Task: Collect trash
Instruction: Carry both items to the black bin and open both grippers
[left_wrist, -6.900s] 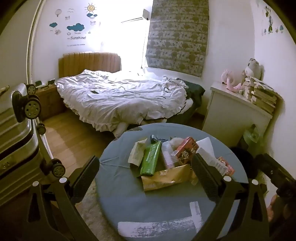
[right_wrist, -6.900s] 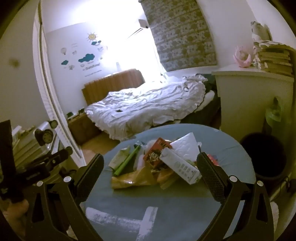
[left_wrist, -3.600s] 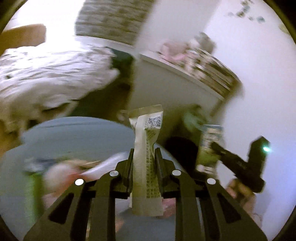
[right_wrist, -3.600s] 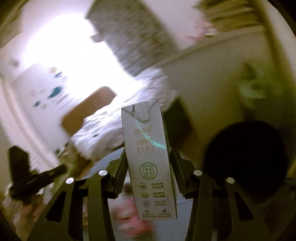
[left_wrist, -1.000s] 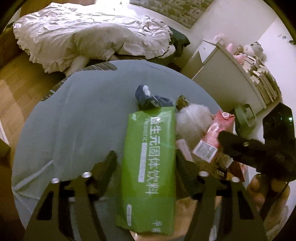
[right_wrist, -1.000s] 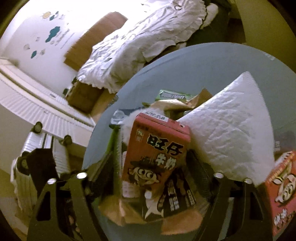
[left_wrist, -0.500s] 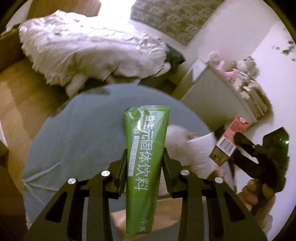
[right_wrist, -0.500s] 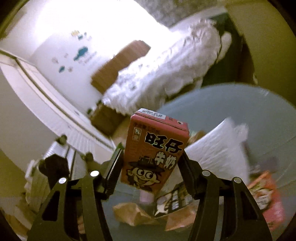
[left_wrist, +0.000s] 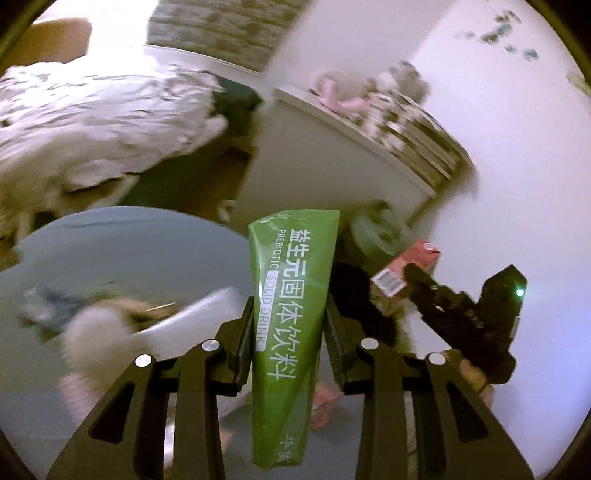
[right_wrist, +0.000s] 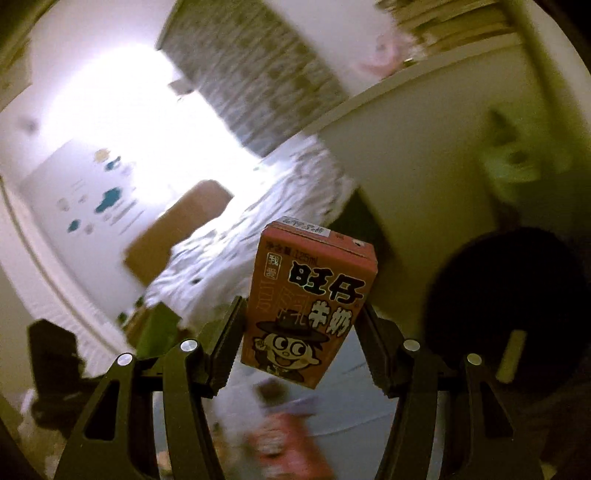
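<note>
A bedroom, blurred in both views. Pale walls, with cloud stickers (right_wrist: 109, 197) on the far wall beside a very bright window. A patterned blind (left_wrist: 225, 33) hanging over part of the window. A bed (left_wrist: 92, 114) with a crumpled white duvet and a brown headboard (right_wrist: 177, 221). A white cabinet (left_wrist: 332, 166) against the right wall, with a stack of books (left_wrist: 424, 129) and pink soft toys (left_wrist: 332, 90) on top. A round table (left_wrist: 129, 251) with a grey-blue cloth below both cameras, carrying blurred litter: something white and fluffy (left_wrist: 96, 328), a white packet (left_wrist: 192, 317), a red packet (right_wrist: 280, 439). A dark round bin (right_wrist: 506, 314) beside the table, near the cabinet.

Left hand-held gripper (left_wrist: 290, 332) closed narrow on a green sachet (left_wrist: 291, 325), held upright above the table edge, top end away from the camera. Readable on it: "PREBIOTIC", "SOLID DRINK", and large white Chinese characters.

Right hand-held gripper (right_wrist: 299, 332) closed on a red milk carton (right_wrist: 310, 302), raised clear of the table, to the left of the bin in the right wrist view. Printed on it: black Chinese characters, "125mL", and a cartoon boy with a hat. Same carton also visible in the left wrist view, far right, over the dark bin.
</note>
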